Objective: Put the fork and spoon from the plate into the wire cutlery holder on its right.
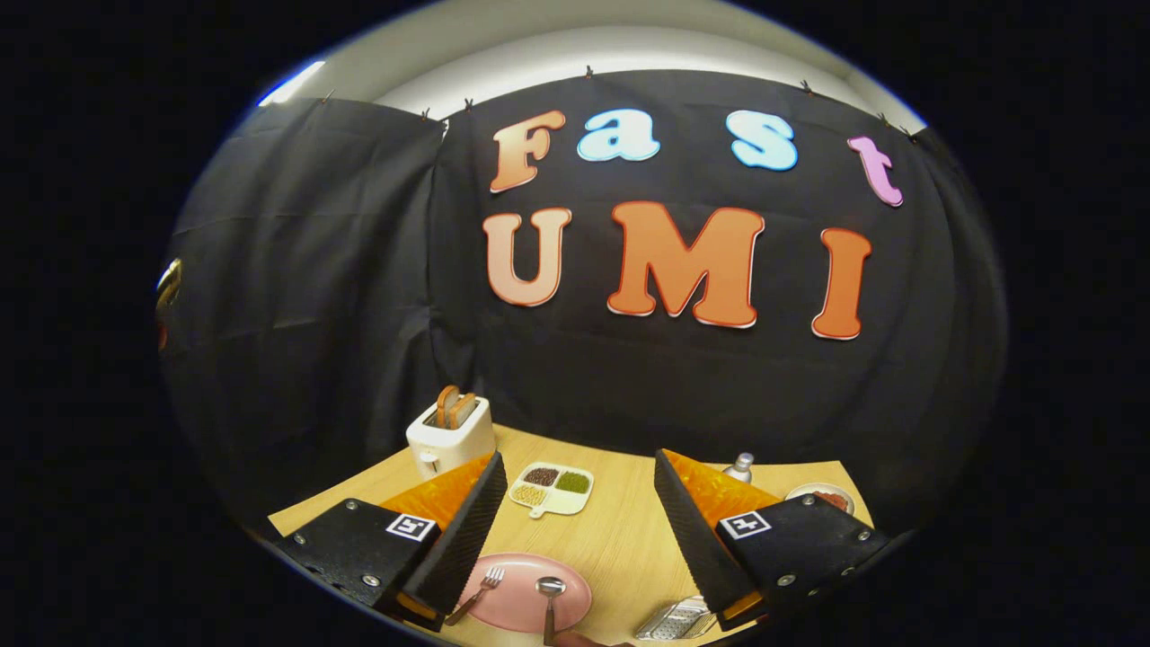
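Observation:
A pink plate (521,602) lies on the wooden table below and between my fingers. A fork (479,592) rests on its left side, partly under the left finger (467,530). A spoon (550,600) lies on the plate's right side with its bowl pointing away. The wire cutlery holder (676,620) sits to the right of the plate, just inside the right finger (696,530). My gripper (579,512) hangs open above the table, holding nothing.
A white toaster (449,436) with bread slices stands at the back left. A divided dish (552,488) of grains lies ahead between the fingers. A small bottle (740,467) and a bowl (819,496) sit at the back right.

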### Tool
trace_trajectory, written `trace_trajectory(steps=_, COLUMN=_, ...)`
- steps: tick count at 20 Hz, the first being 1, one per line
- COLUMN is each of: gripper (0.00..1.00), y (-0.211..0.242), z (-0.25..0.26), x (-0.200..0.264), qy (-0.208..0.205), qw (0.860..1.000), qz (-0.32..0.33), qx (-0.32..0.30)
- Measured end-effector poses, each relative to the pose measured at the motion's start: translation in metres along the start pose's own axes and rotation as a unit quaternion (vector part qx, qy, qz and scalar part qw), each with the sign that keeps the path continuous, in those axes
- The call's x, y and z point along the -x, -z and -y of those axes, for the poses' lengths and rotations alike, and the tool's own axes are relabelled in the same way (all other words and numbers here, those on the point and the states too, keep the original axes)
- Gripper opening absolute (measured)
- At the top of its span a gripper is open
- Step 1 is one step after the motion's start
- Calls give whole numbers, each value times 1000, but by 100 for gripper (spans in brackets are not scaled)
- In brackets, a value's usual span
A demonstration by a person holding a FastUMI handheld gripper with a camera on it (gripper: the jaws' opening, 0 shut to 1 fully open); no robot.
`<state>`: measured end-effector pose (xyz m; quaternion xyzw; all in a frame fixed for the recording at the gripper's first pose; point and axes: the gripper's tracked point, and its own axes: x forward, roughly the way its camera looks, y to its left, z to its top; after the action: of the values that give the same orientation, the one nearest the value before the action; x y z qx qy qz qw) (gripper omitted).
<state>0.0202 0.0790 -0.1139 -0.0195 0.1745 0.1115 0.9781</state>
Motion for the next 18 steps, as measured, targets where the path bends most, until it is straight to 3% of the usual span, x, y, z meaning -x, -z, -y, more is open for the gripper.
trace_trajectory(steps=9, gripper=99, y=92, z=-22, x=-24, qy=-29, qw=989, qz=-143, qx=10)
trace_trajectory(steps=18, gripper=98, y=177, z=-44, x=-27, qy=-56, qw=958, qz=-278, qx=47)
